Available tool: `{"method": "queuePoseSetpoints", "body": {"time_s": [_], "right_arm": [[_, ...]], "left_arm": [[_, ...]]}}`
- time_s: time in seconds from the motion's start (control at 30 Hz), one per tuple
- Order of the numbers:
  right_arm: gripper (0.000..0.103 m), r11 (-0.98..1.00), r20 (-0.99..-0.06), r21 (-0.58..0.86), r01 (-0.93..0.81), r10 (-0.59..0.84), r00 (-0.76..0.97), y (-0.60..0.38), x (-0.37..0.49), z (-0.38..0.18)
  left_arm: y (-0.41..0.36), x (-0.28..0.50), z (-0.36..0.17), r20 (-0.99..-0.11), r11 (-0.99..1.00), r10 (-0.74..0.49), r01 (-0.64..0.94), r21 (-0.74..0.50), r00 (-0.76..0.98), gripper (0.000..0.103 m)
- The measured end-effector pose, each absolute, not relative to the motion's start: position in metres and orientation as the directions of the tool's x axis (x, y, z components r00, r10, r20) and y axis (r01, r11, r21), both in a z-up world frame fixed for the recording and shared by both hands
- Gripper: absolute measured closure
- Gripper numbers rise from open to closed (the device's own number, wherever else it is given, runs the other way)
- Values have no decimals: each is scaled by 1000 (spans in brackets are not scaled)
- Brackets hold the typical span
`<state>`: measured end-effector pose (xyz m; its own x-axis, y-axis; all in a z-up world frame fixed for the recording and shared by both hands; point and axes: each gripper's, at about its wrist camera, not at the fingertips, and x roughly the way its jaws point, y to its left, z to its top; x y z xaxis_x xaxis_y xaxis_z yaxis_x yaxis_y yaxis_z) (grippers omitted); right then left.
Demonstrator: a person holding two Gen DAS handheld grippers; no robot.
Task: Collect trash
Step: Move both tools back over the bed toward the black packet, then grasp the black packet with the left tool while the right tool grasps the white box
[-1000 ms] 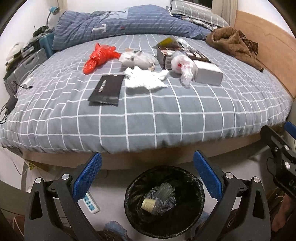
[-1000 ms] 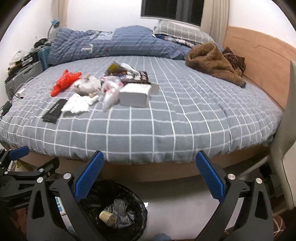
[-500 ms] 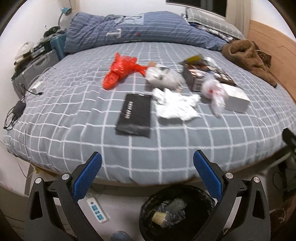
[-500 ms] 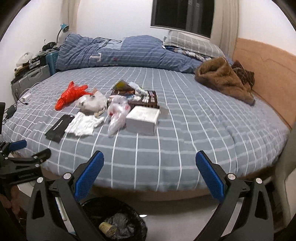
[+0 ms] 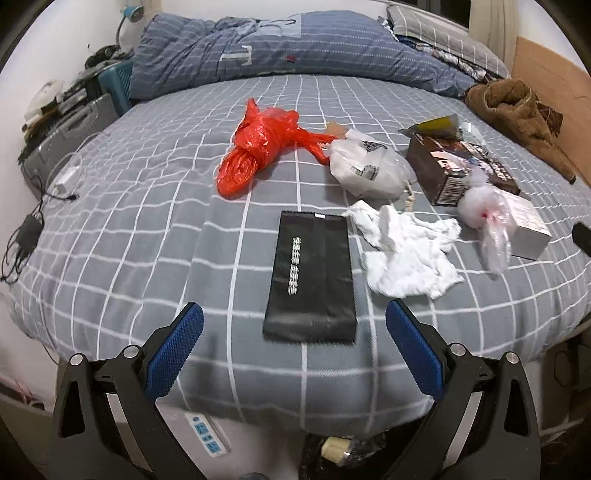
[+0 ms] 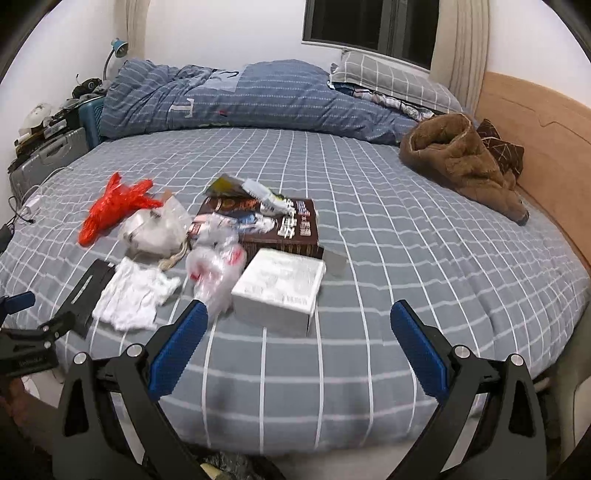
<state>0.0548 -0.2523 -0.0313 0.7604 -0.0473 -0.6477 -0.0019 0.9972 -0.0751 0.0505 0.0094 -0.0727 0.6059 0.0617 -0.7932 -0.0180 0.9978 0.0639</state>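
On the grey checked bed (image 5: 147, 221), most trash remains: black packet (image 5: 310, 280) at 12 o'clock from the left gripper (image 5: 294, 328), white tissue (image 5: 406, 254) at 1, red bag (image 5: 258, 144) beyond; white box (image 6: 279, 291) at 12 from the right gripper (image 6: 295, 332). Both claws are released, empty. A bin (image 5: 347, 454) below holds a few items. Folded quilt (image 6: 236, 99), window (image 6: 369, 29) behind.

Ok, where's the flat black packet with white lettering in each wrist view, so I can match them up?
Left wrist: the black packet lies lengthwise at centre, just beyond the open jaws.
Right wrist: the same packet is at the far left, seen edge-on and partly hidden by the other gripper.
Shared landmark: the crumpled white tissue directly to its right in both.
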Motion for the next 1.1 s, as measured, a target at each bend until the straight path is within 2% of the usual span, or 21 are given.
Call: {"method": "queuePoseSetpoints", "body": {"time_s": [0.23, 0.4, 0.7, 0.93, 1.1], "right_arm": [[11, 995, -677, -97, 19, -80, 732, -252, 95, -48], [11, 998, -721, -56, 31, -62, 690, -257, 112, -67], [11, 998, -731, -61, 18, -57, 679, -248, 117, -76], [11, 997, -728, -82, 5, -63, 682, -237, 115, -78], [11, 997, -737, -80, 8, -64, 673, -235, 116, -83]], "left_arm": [[15, 79, -86, -818, 998, 54, -10, 59, 572, 6], [19, 93, -94, -832, 999, 47, -25, 41, 553, 7], [14, 98, -100, -838, 999, 39, -20, 34, 544, 7], [14, 98, -103, -844, 999, 48, -31, 37, 535, 11], [16, 98, -105, -846, 998, 62, -41, 48, 529, 18]]}}
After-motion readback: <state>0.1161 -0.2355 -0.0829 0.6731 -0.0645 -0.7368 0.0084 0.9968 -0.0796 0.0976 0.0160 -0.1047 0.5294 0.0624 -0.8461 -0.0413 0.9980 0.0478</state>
